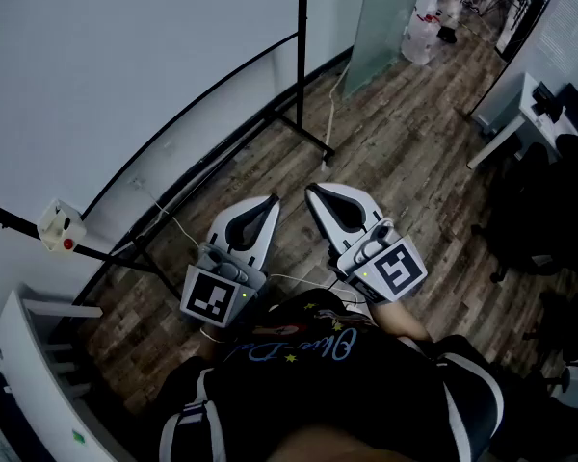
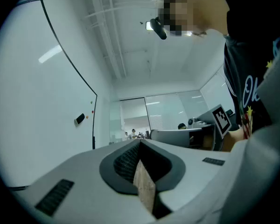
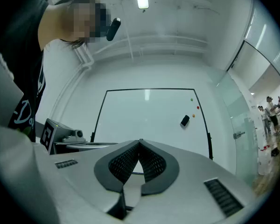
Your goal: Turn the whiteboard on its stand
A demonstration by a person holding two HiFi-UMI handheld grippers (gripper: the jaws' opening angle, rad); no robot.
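The whiteboard fills the upper left of the head view, ahead and to the left of both tongs. Its long edge runs from lower left to upper right, and it is well apart from the tongs. The right gripper view meets its face nearly square on. The left gripper view sees it obliquely, off to the left.

The stand shows 1 black upright at the board's right end, with its foot on the floor just ahead of the tongs.

The left tongs and right tongs sit side by side, each clenched on nothing, tips meeting. I judge the right tongs nearer that upright, and the left nearer the board's lower edge.
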